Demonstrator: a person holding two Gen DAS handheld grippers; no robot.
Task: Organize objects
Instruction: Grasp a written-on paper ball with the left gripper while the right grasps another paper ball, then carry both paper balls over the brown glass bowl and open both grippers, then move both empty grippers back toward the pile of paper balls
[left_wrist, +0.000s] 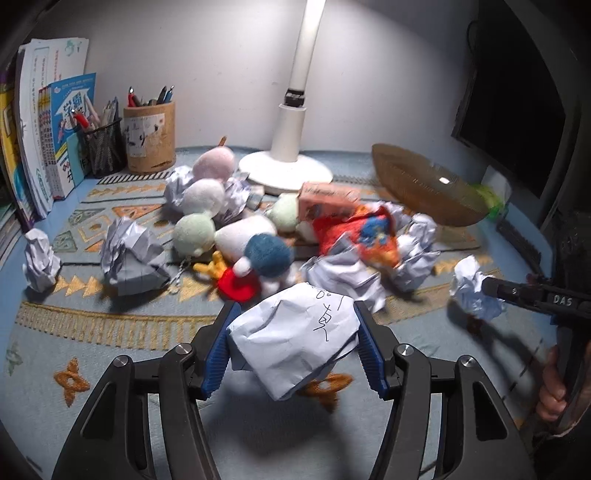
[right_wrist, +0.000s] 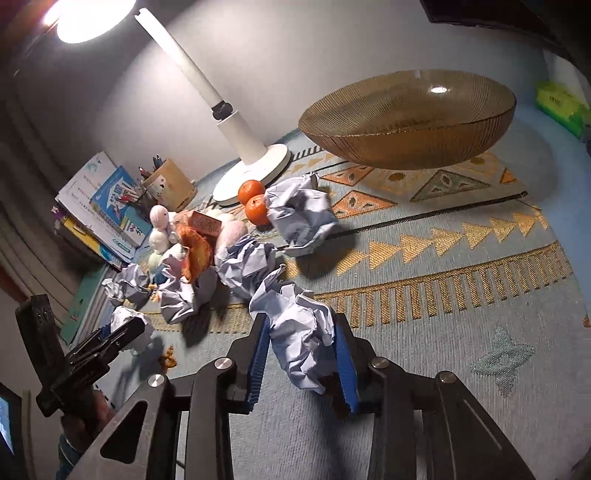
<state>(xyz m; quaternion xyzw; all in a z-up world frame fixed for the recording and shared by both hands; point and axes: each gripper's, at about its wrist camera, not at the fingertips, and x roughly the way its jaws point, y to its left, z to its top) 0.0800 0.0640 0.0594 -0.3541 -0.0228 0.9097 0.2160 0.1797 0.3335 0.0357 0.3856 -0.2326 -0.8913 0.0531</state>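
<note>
Left gripper (left_wrist: 293, 349) clamped on a paper ball with handwriting (left_wrist: 295, 339), blue pads pressed to both its sides, lifted clear of the patterned cloth (left_wrist: 110, 332) covering the surface. Right gripper (right_wrist: 301, 354) likewise clamped on a crumpled paper ball (right_wrist: 303, 336), held above the same cloth. Just ahead of the left gripper, a heap of plush toys (left_wrist: 236, 236), an orange box (left_wrist: 327, 203) and several more paper wads (left_wrist: 129, 254), all crowded together. Behind the heap, white lamp base (left_wrist: 284, 171); far left of it, wooden pen holder (left_wrist: 149, 136), black mesh pen cup (left_wrist: 103, 146) and upright books (left_wrist: 44, 129) against the wall. Ahead and right of the left gripper, amber ribbed bowl (left_wrist: 424, 184), with a green pack (left_wrist: 491, 199) beyond its far edge. Seen from the right gripper: 2 tangerines (right_wrist: 255, 203) touching each other, just beside a large paper wad (right_wrist: 301, 218) and near the lamp base, well ahead and left of the pads; bowl ahead and to the right.
</note>
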